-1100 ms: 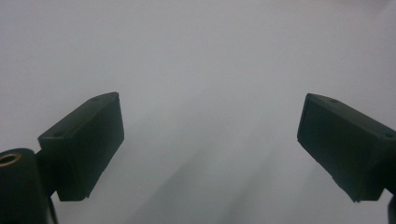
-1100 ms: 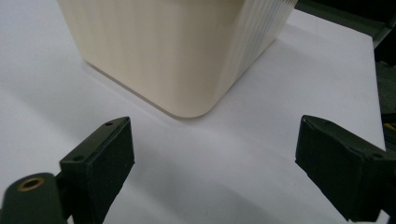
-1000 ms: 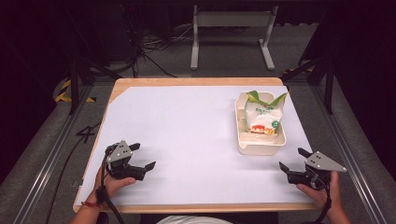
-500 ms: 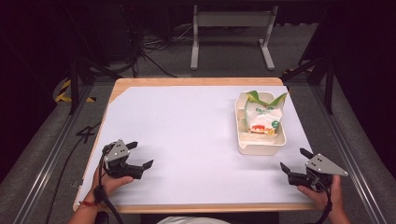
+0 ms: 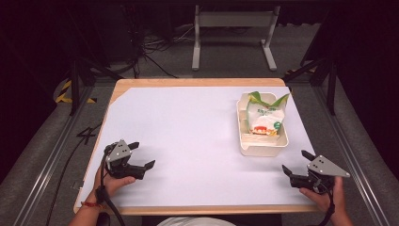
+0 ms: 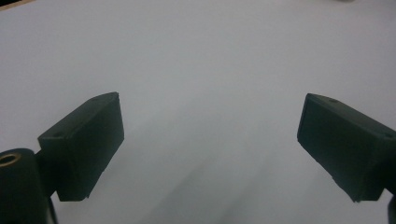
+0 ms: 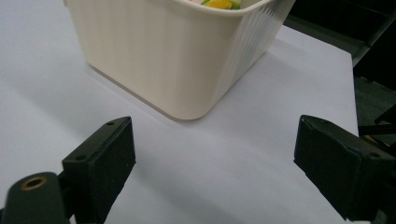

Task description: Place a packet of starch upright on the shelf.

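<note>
The tub (image 5: 262,141) is the thing to go by here: a cream, ribbed plastic one sitting on the right half of the counter (image 5: 188,136), long side running away from the person. Inside it there's a bag (image 5: 265,115) with a green top and some red and orange print, leaning up toward the far end of the tub and poking above the rim. The right hand-held gripper (image 5: 297,163) is just off the tub's near right corner, close but not touching, jaws spread wide with nothing in them. From the right gripper view the tub (image 7: 168,51) sits right ahead beyond the right hand-held gripper (image 7: 215,163), its rounded corner pointing between the two jaws, with bare white sheet in the gap. You can just catch a bit of the bag (image 7: 219,3) over the rim there. The left hand-held gripper (image 5: 141,155) is well away from the tub, over at the near left part of the counter, also wide and holding nothing. In the left gripper view the left hand-held gripper (image 6: 210,140) has only plain white sheet between and beyond its jaws. Both are held by hands coming in from the near edge, cables trailing back off the counter.
</note>
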A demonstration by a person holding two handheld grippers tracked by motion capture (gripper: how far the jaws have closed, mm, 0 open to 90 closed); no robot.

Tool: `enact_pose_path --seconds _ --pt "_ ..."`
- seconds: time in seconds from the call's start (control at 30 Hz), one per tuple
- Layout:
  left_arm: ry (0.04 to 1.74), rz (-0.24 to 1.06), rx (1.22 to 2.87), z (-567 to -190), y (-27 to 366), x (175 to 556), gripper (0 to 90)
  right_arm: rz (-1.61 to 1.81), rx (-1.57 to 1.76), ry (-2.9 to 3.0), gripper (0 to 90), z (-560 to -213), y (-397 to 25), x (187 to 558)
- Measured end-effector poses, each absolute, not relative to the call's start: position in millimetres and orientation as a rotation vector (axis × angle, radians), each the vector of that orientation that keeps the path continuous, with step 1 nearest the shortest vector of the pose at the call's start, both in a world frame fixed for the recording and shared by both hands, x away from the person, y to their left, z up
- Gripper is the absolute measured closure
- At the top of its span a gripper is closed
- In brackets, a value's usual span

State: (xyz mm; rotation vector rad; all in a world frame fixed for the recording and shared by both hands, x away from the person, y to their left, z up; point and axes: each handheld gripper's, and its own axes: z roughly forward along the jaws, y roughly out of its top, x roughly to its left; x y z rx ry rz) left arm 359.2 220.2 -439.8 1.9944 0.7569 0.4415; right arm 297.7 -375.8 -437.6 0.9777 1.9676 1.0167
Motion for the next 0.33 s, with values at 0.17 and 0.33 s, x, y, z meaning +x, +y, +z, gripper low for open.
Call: enact_pose_path --seconds 0.17,0.33 --pt "0.758 0.436 1.994 -440.1 219.3 360.3 8.1 1.017 0.978 1.972 12.4 -438.1 -376.2 297.1" --pt "0.755 0.436 1.998 -440.3 218.1 361.2 8.2 1.010 0.980 1.972 12.2 -438.5 -377.3 296.4"
